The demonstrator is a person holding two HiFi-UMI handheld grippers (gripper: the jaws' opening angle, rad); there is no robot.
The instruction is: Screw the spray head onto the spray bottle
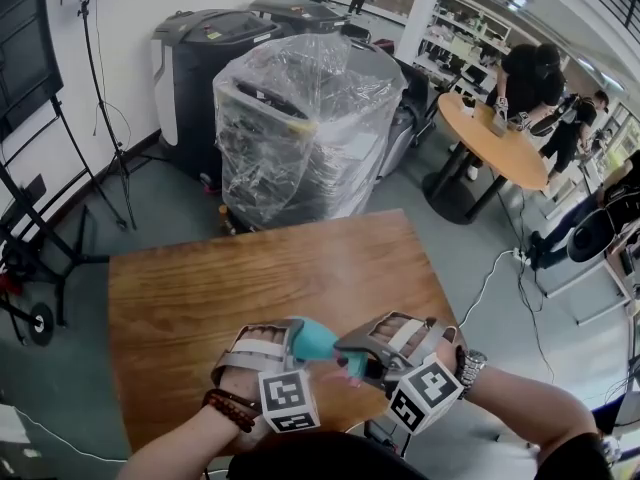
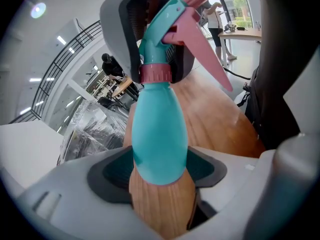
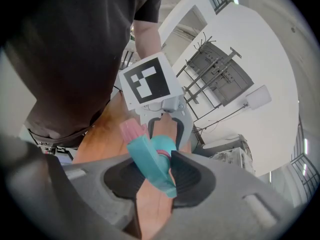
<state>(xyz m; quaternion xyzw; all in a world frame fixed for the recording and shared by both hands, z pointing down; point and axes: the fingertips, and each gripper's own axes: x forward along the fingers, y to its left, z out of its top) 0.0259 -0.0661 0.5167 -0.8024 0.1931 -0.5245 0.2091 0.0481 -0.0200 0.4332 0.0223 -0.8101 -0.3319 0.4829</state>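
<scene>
Over the near edge of the wooden table, the two grippers meet around a teal spray bottle. The left gripper is shut on the bottle's body. In the left gripper view the bottle runs away from the left gripper, its base between the pads. A pink collar joins it to the teal spray head with its pink trigger. My right gripper is shut on that head. In the right gripper view the spray head lies tilted between the pads of the right gripper.
Behind the table stands a plastic-wrapped machine beside dark bins. A light stand is at the left wall. At the right, people sit round a round wooden table, and a cable trails on the floor.
</scene>
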